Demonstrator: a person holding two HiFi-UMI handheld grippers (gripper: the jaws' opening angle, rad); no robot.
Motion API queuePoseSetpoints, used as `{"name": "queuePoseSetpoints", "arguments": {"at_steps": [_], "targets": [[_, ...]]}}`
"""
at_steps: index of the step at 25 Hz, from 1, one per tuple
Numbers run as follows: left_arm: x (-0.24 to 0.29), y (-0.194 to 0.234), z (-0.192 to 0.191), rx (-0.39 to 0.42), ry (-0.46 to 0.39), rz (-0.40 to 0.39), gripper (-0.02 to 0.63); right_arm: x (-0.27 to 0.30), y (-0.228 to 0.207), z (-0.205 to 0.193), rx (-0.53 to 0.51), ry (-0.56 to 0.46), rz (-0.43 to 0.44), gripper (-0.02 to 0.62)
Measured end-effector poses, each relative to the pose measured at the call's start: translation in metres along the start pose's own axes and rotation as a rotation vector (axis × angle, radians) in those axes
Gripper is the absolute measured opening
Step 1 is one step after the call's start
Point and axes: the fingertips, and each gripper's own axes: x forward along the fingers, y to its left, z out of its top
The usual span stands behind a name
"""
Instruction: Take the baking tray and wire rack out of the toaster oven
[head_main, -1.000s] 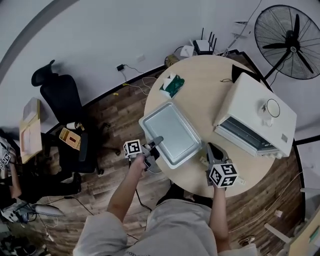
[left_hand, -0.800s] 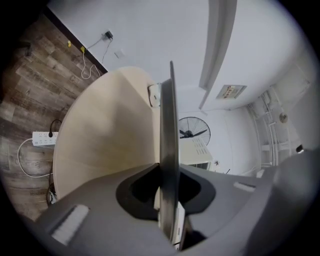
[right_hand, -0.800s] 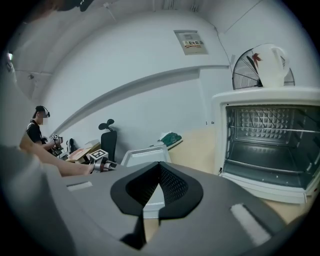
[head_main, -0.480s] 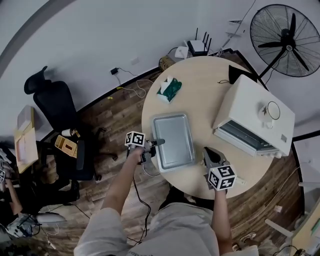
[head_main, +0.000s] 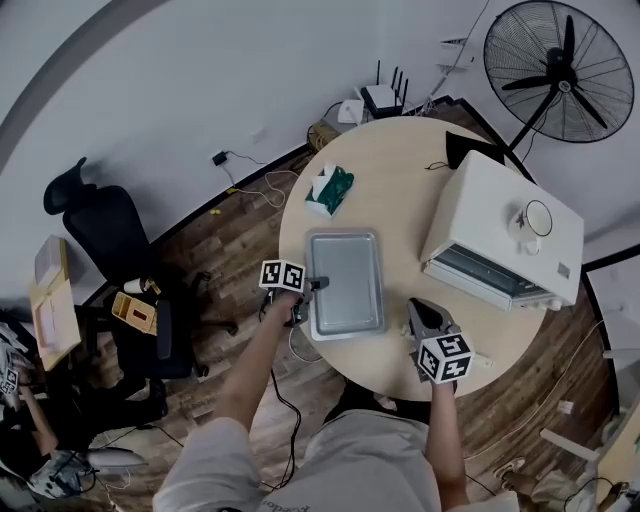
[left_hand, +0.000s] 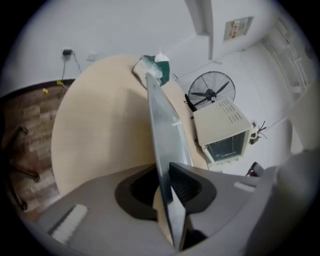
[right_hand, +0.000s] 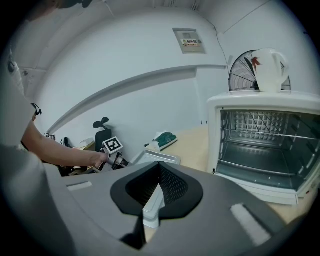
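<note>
The grey baking tray (head_main: 345, 285) lies flat on the round table (head_main: 400, 170), near its front left edge. My left gripper (head_main: 312, 290) is shut on the tray's near rim. In the left gripper view the rim of the tray (left_hand: 162, 125) runs between the jaws of that gripper (left_hand: 162, 175), which have just been opening a little. The white toaster oven (head_main: 500, 245) stands on the right with its door open. Its wire rack (right_hand: 255, 134) is inside. My right gripper (head_main: 425, 315) is at the table's front edge, shut and holding nothing, facing the oven (right_hand: 260, 140).
A green tissue pack (head_main: 330, 188) lies behind the tray. A white jug (head_main: 530, 220) sits on the oven. A router (head_main: 380, 98) and a black item (head_main: 470, 150) are at the far edge. A fan (head_main: 560, 70) and an office chair (head_main: 100, 230) stand on the floor.
The left gripper has swung the tray from a slant to square with the table and lowered it flat onto the table near the left front edge. The right gripper has stayed put.
</note>
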Motion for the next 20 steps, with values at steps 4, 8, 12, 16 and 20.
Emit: {"name": "queuePoseSetpoints", "arguments": {"at_steps": [4,8,12,16,20], "targets": [[-0.001,0.007,0.020,0.182,-0.036,0.223,0.168,-0.004,-0.003,0.001,-0.004,-0.012,-0.020,0.000],[0.000,0.008,0.032,0.284,-0.069,0.335,0.193,-0.008,-0.003,-0.004,-0.062,0.018,-0.037,0.000],[-0.003,0.014,0.037,0.363,-0.068,0.450,0.238,-0.015,-0.003,0.002,-0.068,-0.003,-0.045,0.000],[-0.003,0.018,0.042,0.382,-0.080,0.499,0.264,-0.018,-0.004,0.001,-0.070,-0.006,-0.053,0.000],[-0.002,0.023,0.040,0.362,-0.076,0.515,0.273,-0.019,-0.007,0.001,-0.065,-0.004,-0.057,0.000]]}}
